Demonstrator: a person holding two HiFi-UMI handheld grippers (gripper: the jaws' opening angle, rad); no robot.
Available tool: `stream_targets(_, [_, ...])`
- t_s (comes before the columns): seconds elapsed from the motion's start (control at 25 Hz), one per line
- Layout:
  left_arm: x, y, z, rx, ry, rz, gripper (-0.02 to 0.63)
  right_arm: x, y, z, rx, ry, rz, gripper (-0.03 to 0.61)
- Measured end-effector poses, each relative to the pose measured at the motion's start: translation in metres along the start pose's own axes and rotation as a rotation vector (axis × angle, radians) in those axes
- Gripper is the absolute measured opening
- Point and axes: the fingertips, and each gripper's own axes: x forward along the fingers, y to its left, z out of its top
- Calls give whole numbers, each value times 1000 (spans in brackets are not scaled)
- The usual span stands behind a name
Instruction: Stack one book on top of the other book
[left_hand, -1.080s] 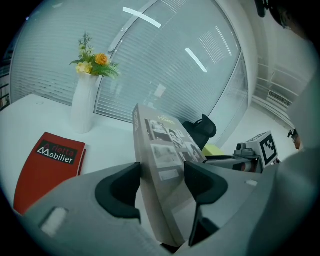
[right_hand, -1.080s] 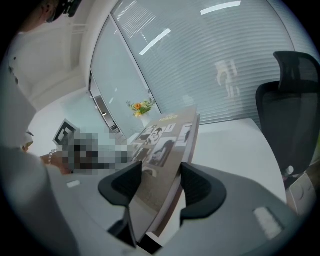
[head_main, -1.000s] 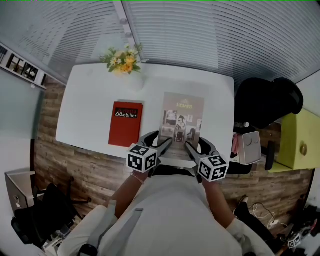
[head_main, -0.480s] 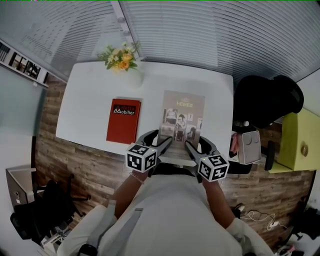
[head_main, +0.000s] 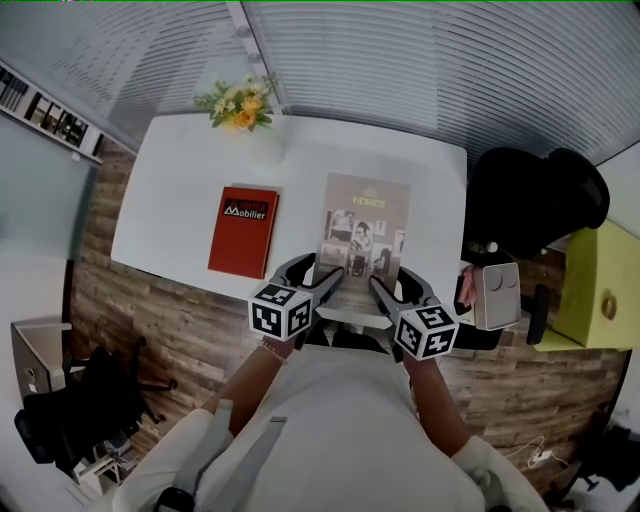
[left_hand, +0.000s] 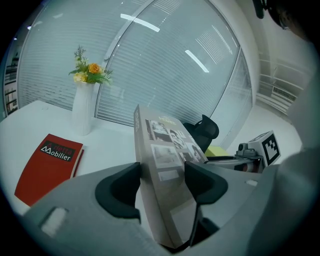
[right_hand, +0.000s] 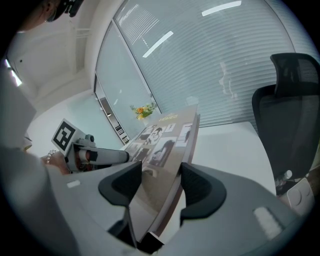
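Slightly farther back from the red book (head_main: 243, 231) than a second ago, both grippers hold the grey book (head_main: 363, 232) by its near edge, tilted over the white table (head_main: 180, 170). Left gripper (head_main: 318, 285) and right gripper (head_main: 385, 295) sit side by side before the person's chest, forearms converging, each pair of jaws clamped on the cover. To its left, the red book lies flat, apart.

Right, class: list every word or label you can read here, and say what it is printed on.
"Mobilier": red book, white letters on a black patch; the red word above it is blurred.
"HOMES", probably: grey book, top of its cover; its other print is too small to read.
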Motion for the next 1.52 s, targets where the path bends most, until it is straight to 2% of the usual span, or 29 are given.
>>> stream_targets(0.28, [-8,17,7,1,-9,-8,288,14,13,6,-7,-4,-5,245])
stream_targets(0.56, [-26,61,15,13,-2,-31,287,52,43,7,0,-12,-28,245])
stream_targets(1.12, [-111,203,22,-1,19,-50,288,164,164,3,6,-9,-43,245])
stream_targets(1.52, [-173,273,18,-19,11,-58,288,214,244,-6,-2,-9,-58,245])
